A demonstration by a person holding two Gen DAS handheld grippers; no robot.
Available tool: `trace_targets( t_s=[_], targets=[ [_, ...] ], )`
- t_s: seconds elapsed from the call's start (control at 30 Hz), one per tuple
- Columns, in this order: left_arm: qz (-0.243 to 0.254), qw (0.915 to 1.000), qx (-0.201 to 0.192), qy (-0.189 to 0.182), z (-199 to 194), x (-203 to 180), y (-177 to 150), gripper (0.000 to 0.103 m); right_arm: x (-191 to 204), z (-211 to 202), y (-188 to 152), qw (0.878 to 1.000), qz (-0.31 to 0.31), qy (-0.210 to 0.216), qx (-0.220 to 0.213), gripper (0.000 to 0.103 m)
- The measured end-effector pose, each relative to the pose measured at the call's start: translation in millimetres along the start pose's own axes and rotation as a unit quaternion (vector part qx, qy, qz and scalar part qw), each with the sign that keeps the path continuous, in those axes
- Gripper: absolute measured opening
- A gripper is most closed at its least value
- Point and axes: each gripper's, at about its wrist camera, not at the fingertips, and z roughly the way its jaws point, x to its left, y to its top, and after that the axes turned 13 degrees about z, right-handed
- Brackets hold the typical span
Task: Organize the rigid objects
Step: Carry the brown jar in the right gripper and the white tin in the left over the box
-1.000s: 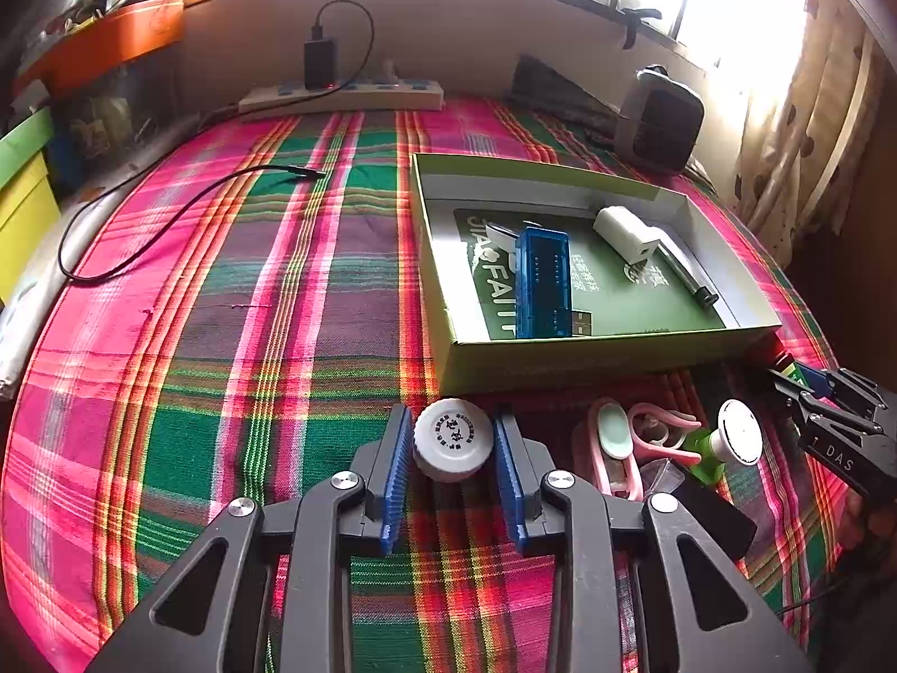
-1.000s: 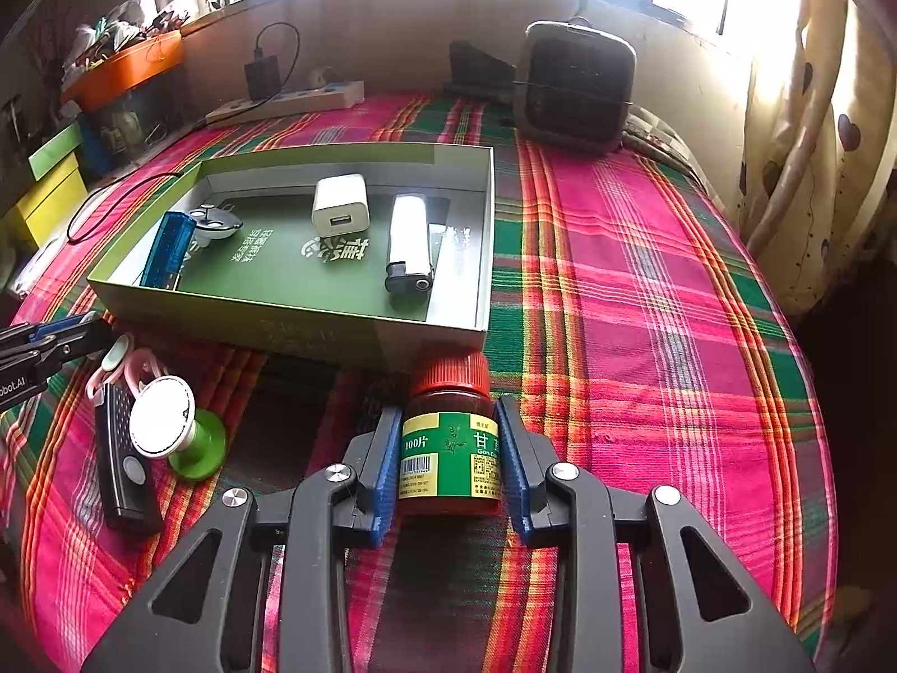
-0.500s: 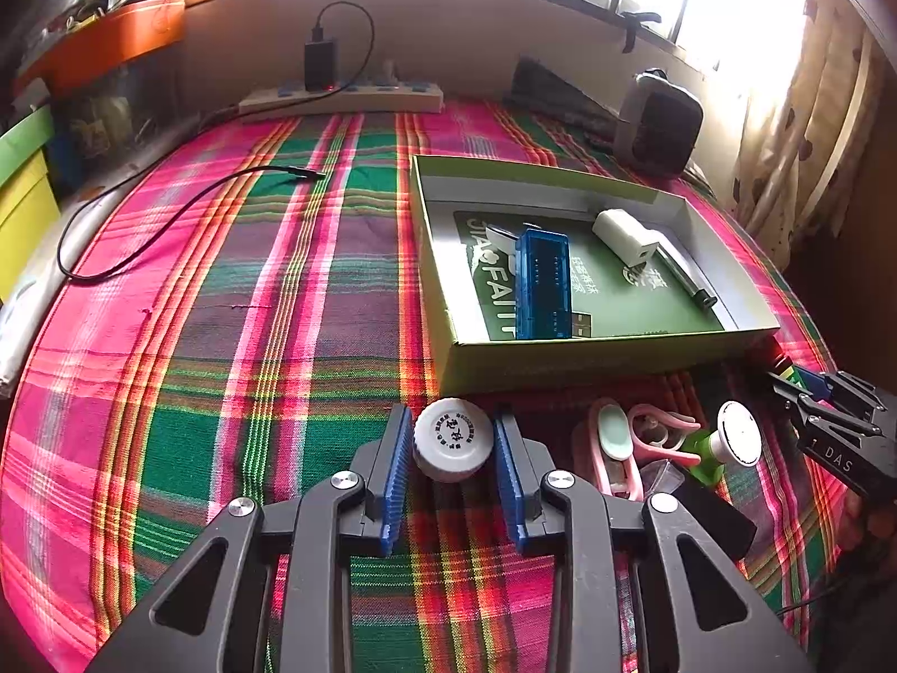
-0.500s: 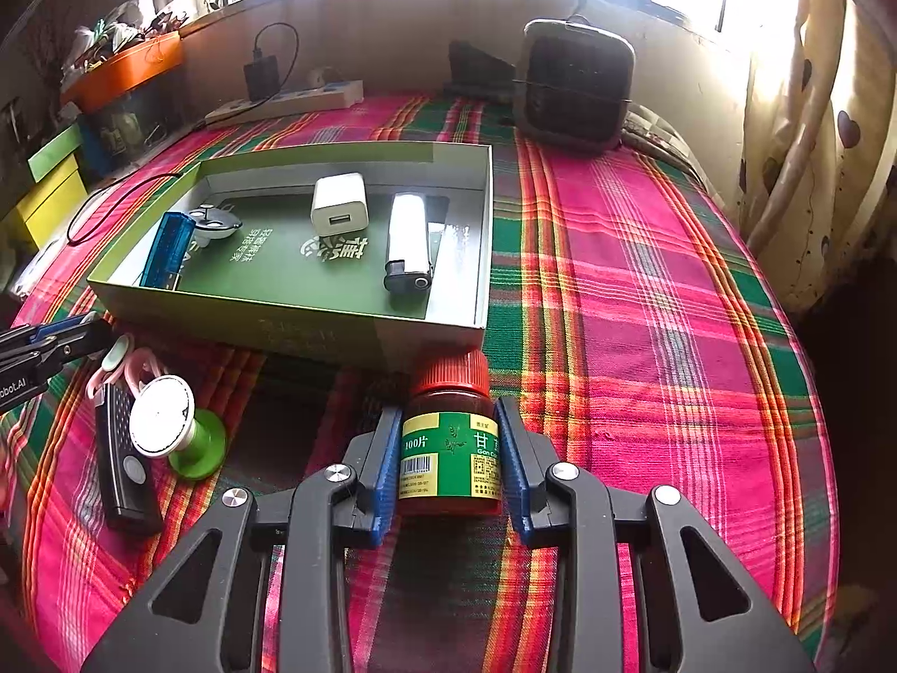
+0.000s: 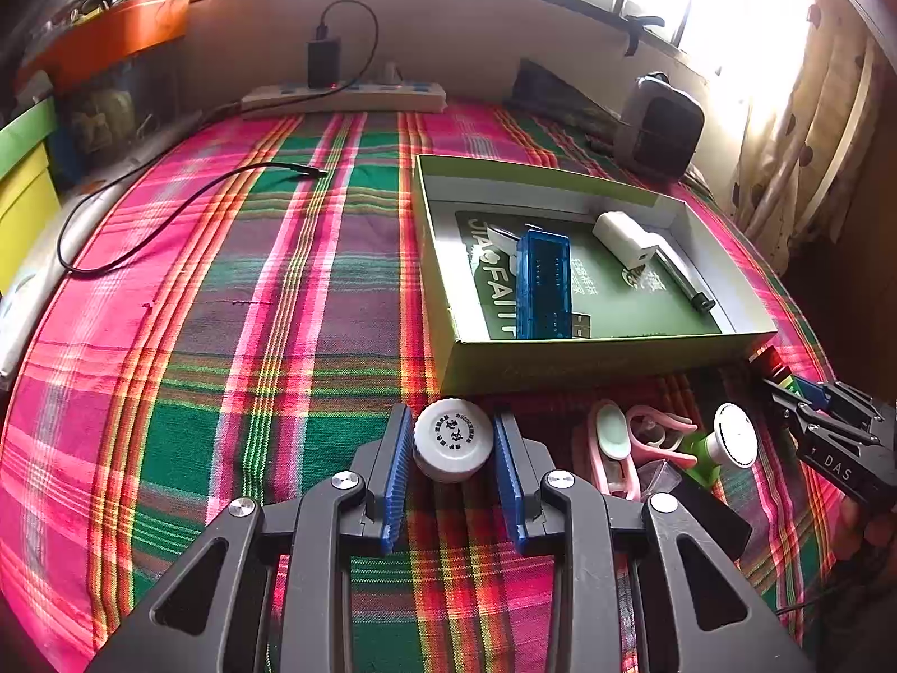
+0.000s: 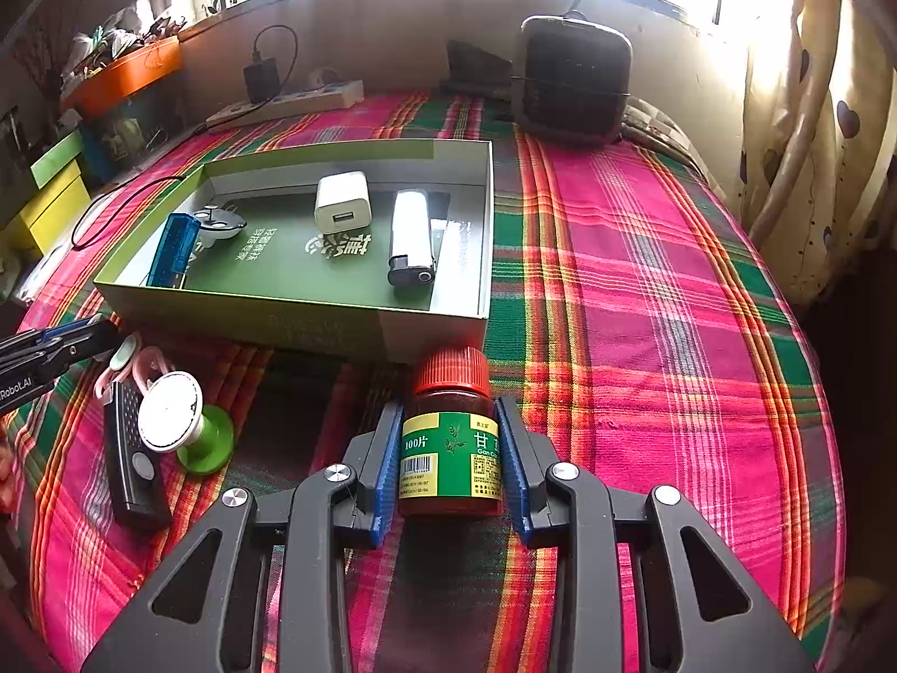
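In the lower middle of my left wrist view, my left gripper point(image 5: 453, 443) is clamping a small white-capped bottle point(image 5: 453, 438), my blue pads sitting against both sides of its round cap. The bottle is hovering just in front of the near wall of the green box point(image 5: 605, 362), which is lying open across the right centre of the frame on the plaid cloth point(image 5: 224, 336).

In the lower middle of my right wrist view, my right gripper point(image 6: 451, 457) is squeezing a brown pill bottle point(image 6: 451, 448) with a red cap and a green and yellow label, standing upright between my pads. It is sitting right before the near right corner of the box.

Inside the box, toward its left end, a blue USB stick point(image 6: 174, 249) is lying beside a small round silvery piece whose kind I cannot make out. A white charger plug point(image 6: 343, 208) is resting near the back middle, and a white lighter point(image 6: 412, 235) is lying just to its right.

At the lower left of the right wrist view, outside the box, a black remote point(image 6: 132, 462) is lying on the cloth, touching a green spool with a white disc end point(image 6: 179, 420), and pink scissors point(image 6: 148, 362) are peeking out behind them. At the top left a power strip point(image 6: 286, 104) is lying along the wall, and a dark speaker point(image 6: 572, 78) is standing at the top centre.
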Motion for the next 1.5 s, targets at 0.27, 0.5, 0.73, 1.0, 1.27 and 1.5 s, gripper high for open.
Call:
trace_targets(
  t_s=[0.27, 0.5, 0.73, 1.0, 1.27, 1.5],
  targets=[
    [-0.002, 1.0, -0.008, -0.004, -6.0, -0.5, -1.3, 0.027, 0.7, -5.4, -2.5, 1.0, 0.002, 0.011, 0.0, 0.033],
    [0.002, 0.9998, -0.02, -0.007, -17.8, -1.0, 1.4, 0.027, 2.6, -13.9, -1.7, 1.0, -0.001, 0.018, -0.006, 0.033],
    [0.013, 0.9991, -0.041, -0.007, -33.5, -3.9, 15.1, 0.027, 5.2, -26.7, 4.7, 1.0, -0.005, 0.023, -0.018, 0.033],
    [0.028, 0.9979, -0.053, -0.024, -35.8, -14.8, 36.0, 0.027, 11.3, -37.0, 21.6, 0.999, -0.013, 0.035, -0.034, 0.033],
    [0.035, 0.9969, -0.051, -0.049, -22.5, -28.0, 53.9, 0.027, 16.5, -30.6, 41.3, 0.998, -0.014, 0.044, -0.037, 0.033],
    [0.04, 0.9957, -0.047, -0.069, -6.6, -39.5, 71.0, 0.027, 20.3, -16.5, 56.3, 0.998, -0.008, 0.057, -0.029, 0.033]
  ],
)
